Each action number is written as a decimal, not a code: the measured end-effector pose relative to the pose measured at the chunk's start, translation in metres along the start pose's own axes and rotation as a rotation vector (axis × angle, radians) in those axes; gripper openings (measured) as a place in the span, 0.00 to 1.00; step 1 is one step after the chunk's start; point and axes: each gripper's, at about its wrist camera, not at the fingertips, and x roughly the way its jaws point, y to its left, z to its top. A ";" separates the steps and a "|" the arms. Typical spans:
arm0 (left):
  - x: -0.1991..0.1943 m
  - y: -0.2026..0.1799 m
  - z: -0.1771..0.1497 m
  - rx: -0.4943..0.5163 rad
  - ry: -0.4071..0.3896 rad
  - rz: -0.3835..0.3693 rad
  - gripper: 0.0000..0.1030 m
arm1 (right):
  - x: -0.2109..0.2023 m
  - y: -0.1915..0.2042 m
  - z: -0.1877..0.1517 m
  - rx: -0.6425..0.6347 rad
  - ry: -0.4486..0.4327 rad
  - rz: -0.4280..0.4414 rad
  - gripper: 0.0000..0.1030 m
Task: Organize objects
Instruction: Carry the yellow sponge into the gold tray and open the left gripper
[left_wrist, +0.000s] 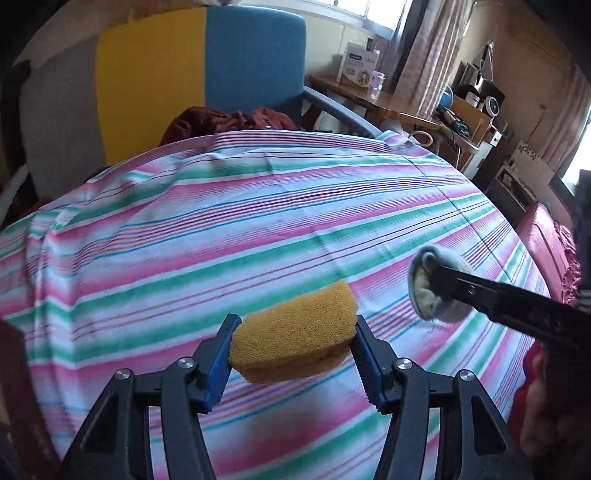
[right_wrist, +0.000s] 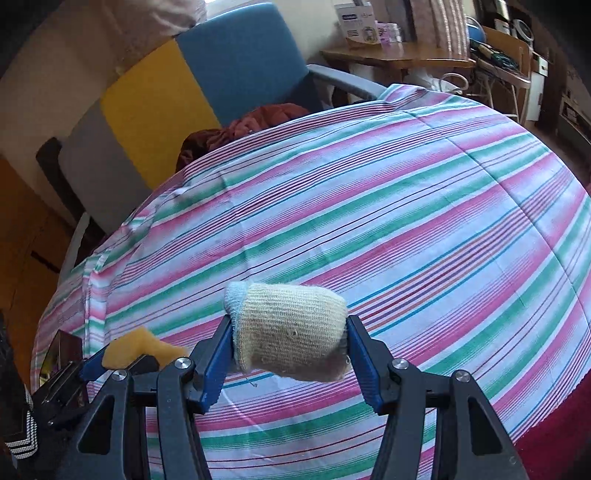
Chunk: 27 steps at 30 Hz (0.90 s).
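My left gripper (left_wrist: 295, 326) is shut on a yellow sponge (left_wrist: 293, 332) and holds it above the striped cloth (left_wrist: 258, 221). My right gripper (right_wrist: 290, 330) is shut on a rolled beige knitted cloth (right_wrist: 291, 328) with a pale blue edge, also held above the striped cloth (right_wrist: 369, 203). In the left wrist view the right gripper (left_wrist: 439, 275) comes in from the right with the knitted roll (left_wrist: 428, 291). In the right wrist view the sponge (right_wrist: 140, 347) and the left gripper (right_wrist: 110, 362) show at lower left.
A chair with grey, yellow and blue back panels (left_wrist: 184, 74) stands behind the covered surface, with a dark red garment (left_wrist: 229, 122) on its seat. A wooden desk (left_wrist: 369, 96) with boxes is at back right. A red fabric (left_wrist: 546, 251) lies at the right edge.
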 end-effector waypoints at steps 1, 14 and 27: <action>-0.007 0.007 -0.007 -0.013 -0.003 0.008 0.58 | 0.001 0.006 -0.001 -0.028 0.006 0.004 0.58; -0.119 0.103 -0.087 -0.167 -0.098 0.103 0.58 | 0.017 0.053 -0.021 -0.292 0.064 -0.033 0.58; -0.159 0.236 -0.142 -0.414 -0.123 0.222 0.58 | 0.021 0.065 -0.028 -0.348 0.060 -0.076 0.58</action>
